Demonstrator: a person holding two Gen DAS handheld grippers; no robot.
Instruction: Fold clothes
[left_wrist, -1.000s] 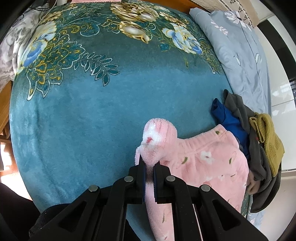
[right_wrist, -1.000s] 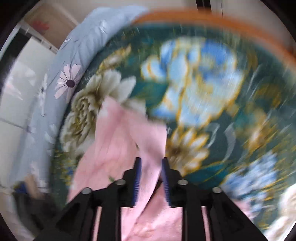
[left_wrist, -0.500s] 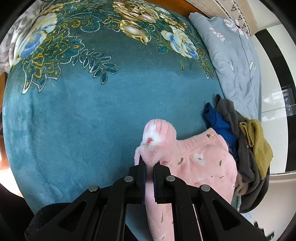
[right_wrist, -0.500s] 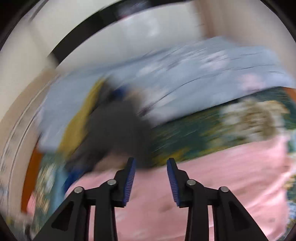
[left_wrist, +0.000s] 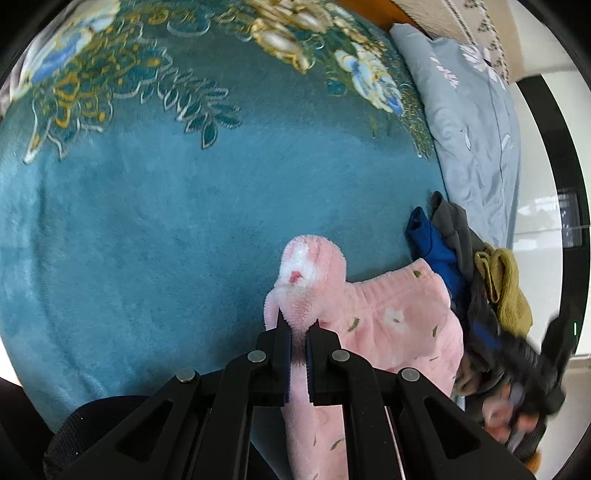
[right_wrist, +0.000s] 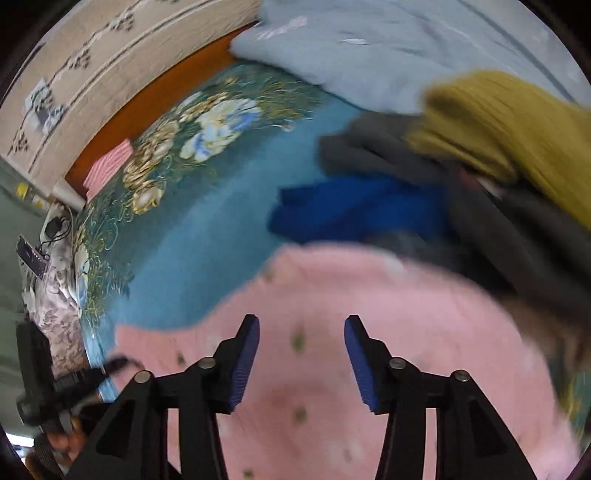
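Note:
A pink fleece garment (left_wrist: 399, 321) with small flower prints lies on the teal blanket (left_wrist: 184, 221). My left gripper (left_wrist: 297, 328) is shut on a raised fold of the garment, which sticks up past the fingertips. In the right wrist view, my right gripper (right_wrist: 302, 325) hovers over the flat pink garment (right_wrist: 424, 314). Its jaws are opening and nothing is pinched between them. It also shows as a blur at the lower right of the left wrist view, where a hand holds the right gripper (left_wrist: 528, 354).
A pile of clothes sits past the pink garment: a blue piece (right_wrist: 354, 210), a grey piece (right_wrist: 369, 147) and a mustard knit (right_wrist: 517, 122). A pale blue duvet (left_wrist: 476, 122) lies along the bed's side. A pink striped cloth (right_wrist: 109, 166) rests by the orange headboard.
My right gripper has swung fast across the bed from the flowered end to the clothes pile, rolling as it went, and its jaws have widened. My left gripper keeps its pinch and has sunk slightly.

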